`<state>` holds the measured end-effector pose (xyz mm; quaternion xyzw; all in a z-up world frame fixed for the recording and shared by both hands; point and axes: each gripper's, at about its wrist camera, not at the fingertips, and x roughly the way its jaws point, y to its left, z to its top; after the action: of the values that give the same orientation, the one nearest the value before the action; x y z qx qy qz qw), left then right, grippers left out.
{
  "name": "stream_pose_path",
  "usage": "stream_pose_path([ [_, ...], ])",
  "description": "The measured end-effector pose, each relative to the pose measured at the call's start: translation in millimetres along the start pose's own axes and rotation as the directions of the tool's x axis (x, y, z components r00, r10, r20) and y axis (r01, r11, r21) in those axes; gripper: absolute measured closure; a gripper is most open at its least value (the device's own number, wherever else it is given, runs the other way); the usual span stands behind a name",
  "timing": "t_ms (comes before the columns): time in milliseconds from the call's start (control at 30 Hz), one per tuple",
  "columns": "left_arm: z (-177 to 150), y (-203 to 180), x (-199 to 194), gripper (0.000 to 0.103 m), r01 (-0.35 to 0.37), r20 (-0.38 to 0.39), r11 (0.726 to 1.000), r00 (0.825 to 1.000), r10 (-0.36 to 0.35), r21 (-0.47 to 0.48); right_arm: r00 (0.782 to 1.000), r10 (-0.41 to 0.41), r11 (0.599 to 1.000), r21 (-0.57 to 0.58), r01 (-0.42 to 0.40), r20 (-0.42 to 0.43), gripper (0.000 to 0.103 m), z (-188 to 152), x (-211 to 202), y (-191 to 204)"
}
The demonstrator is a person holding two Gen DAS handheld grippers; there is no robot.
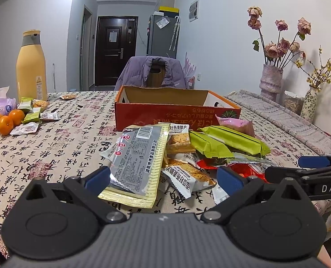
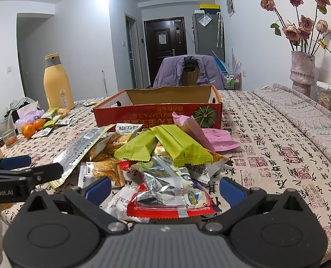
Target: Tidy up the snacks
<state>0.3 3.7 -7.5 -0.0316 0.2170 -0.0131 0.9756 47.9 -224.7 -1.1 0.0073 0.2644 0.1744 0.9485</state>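
Right now nothing has been lifted: both grippers hover low over the near edge of the table, pointed at a heap of snack packets. The left gripper [image 1: 163,177] has its jaws spread wide, straddling the near end of a long silver-and-gold packet [image 1: 136,163] that lies on top of the pile's left side, but the blue pads [image 1: 97,177] are not pressing on it. The right gripper [image 2: 164,191] is likewise wide apart, with a red-edged packet [image 2: 172,208] and a crinkled foil sachet [image 2: 156,187] lying between its fingers, unclamped.

The pile sits on the calligraphy-print tablecloth [image 2: 277,156], just in front of the red cardboard box [image 2: 158,114], which stands open-topped; I cannot see whether anything is inside. Two green wafer bars [image 2: 181,147] and a pink packet [image 2: 219,139] lie nearest the box. A smaller scatter of packets [image 1: 31,116] lies well off to the left beside some tangerines [image 1: 7,122] and a yellow flask [image 1: 31,67].

I'd judge this the start of a pick. The next move calls for closing on one packet only; these wrappers are slippery and overlapping, so a neighbour may drag along. Then lift over the near box wall.
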Motion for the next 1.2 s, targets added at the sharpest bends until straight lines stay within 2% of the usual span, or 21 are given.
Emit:
stream_pose_path([
  [1200,-3.3,-0.6,1.5,0.000,0.008,-0.002,1.000,1.000,-0.008,-0.004,1.000,0.002,1.000,0.005,-0.002,-0.006,0.000,-6.3,2.3,0.4],
])
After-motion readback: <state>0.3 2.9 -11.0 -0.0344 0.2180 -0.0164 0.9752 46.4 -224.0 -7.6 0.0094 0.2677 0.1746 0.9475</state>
